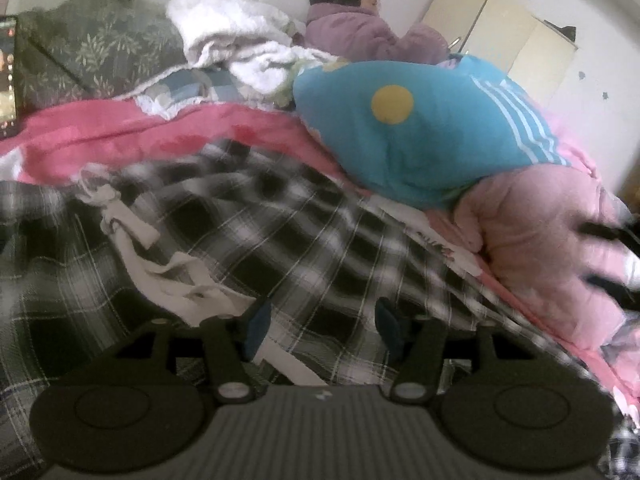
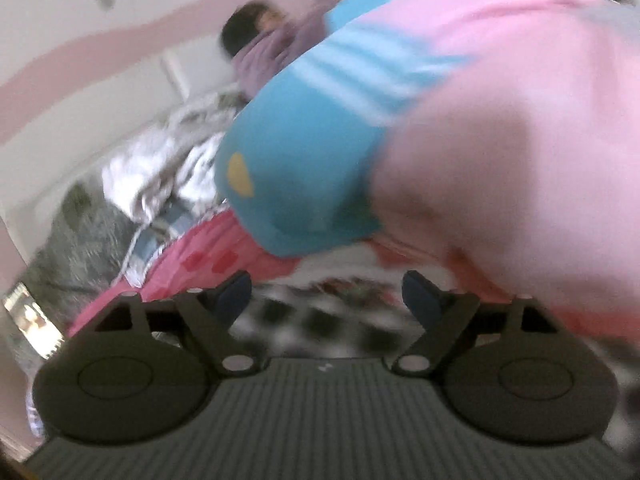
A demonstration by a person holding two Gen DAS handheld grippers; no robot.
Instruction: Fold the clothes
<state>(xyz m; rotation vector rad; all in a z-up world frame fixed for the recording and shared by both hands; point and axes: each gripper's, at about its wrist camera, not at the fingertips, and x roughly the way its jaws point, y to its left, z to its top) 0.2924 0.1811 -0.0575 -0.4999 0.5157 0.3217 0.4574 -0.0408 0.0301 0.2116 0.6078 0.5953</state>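
Left wrist view: the surface is a bed spread with a bright pink blanket [image 1: 132,128]; the black-and-white plaid flannel garment [image 1: 280,224] lies crumpled across the near part of that blanket, a strip of white lining [image 1: 160,264] showing on its left side; the left gripper [image 1: 320,320] sits low over the plaid cloth with its dark blue pads standing apart, cloth lying under and between them, though whether the pads press on it cannot be told; beyond the plaid garment rests a turquoise cushion with a yellow dot and pale stripes [image 1: 420,136]; just right of it, a pale pink fleecy garment [image 1: 540,240]; behind the cushion, a white fluffy blanket [image 1: 236,36], a dark green leaf-patterned pillow [image 1: 92,48], and a person in a lilac jacket [image 1: 360,28] lying against the white wall; cream cupboard doors [image 1: 500,36] stand to the right of that person; a lit phone screen [image 1: 8,72] stands at the far left edge; no writing can be read.

Right wrist view, strongly blurred: the right gripper [image 2: 328,296] hangs above the plaid garment [image 2: 304,328], jaws wide apart with nothing between them; the turquoise cushion [image 2: 296,172] lies beyond the garment; the pink fleecy garment [image 2: 520,160] fills the right side; the pink blanket [image 2: 200,268] shows left of the cushion.
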